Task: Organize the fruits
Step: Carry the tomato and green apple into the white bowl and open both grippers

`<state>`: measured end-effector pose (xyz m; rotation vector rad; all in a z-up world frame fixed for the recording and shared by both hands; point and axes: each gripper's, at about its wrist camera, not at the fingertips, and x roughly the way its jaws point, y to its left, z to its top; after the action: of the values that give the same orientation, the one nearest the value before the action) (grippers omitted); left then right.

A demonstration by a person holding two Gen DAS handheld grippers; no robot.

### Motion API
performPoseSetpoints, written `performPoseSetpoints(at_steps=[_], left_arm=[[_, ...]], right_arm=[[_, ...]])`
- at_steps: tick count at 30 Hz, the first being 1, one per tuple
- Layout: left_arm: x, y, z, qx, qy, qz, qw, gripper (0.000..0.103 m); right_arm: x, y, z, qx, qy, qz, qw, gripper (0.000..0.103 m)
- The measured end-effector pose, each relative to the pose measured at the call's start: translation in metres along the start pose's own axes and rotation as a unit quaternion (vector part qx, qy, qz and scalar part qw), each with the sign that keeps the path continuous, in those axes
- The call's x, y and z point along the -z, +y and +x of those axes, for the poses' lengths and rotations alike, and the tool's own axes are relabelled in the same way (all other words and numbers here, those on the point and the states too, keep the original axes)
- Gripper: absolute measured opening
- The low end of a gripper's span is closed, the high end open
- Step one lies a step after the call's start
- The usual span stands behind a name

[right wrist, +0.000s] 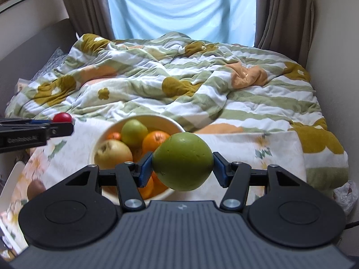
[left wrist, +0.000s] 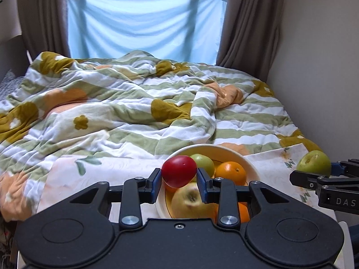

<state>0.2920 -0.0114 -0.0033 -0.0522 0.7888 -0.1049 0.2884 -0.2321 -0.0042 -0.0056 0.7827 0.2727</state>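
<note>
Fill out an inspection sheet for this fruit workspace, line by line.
Surface: floral cloth over a table at the foot of a bed.
Job's things: cream bowl holding a green fruit, oranges and a yellowish apple; red fruit; green apple.
Clutter: brown round item at the cloth's left edge, too blurred to name.
Grippers: left gripper shut on the red fruit; right gripper shut on the green apple, both above the bowl area.
Cables: nothing seen.
Surroundings: rumpled flowered blanket, brown curtains, blue sheet across the window.
</note>
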Motion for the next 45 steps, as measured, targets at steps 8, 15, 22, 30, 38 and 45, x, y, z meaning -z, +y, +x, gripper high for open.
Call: performPoseSetpoints(at_steps=[8, 15, 22, 30, 38, 45], left_arm=[[-0.013, 0.014, 0.049, 0.019, 0.029, 0.026, 0.9991, 0.037], [-0.019, 0.019, 0.086, 0.039, 0.055, 0.041, 0.9969, 0.037], [-0.019, 0.019, 0.106, 0.05, 0.07, 0.056, 0.9947, 0.037], [-0.022, 0.02, 0.095, 0.038, 0.039, 0.063, 0.9965, 0.094], [-0.022, 0.033, 0.056, 0.016, 0.015, 0.051, 0.9985, 0.096], [-0.007, 0.047, 0.032, -0.012, 0.017, 0.031, 0.9993, 0.098]], right_arm=[[-0.013, 0.017, 0.031, 0.014, 0.007, 0.012, 1.0, 0.071], [-0.016, 0.024, 0.051, 0.025, 0.019, 0.027, 0.999, 0.071], [-0.013, 0.022, 0.065, 0.033, 0.032, 0.046, 0.998, 0.071], [-0.014, 0.02, 0.066, 0.042, 0.033, 0.05, 0.997, 0.071], [-0.021, 0.026, 0.062, 0.029, 0.029, 0.036, 0.999, 0.071], [-0.022, 0.04, 0.074, -0.003, 0.037, 0.019, 0.999, 0.071]])
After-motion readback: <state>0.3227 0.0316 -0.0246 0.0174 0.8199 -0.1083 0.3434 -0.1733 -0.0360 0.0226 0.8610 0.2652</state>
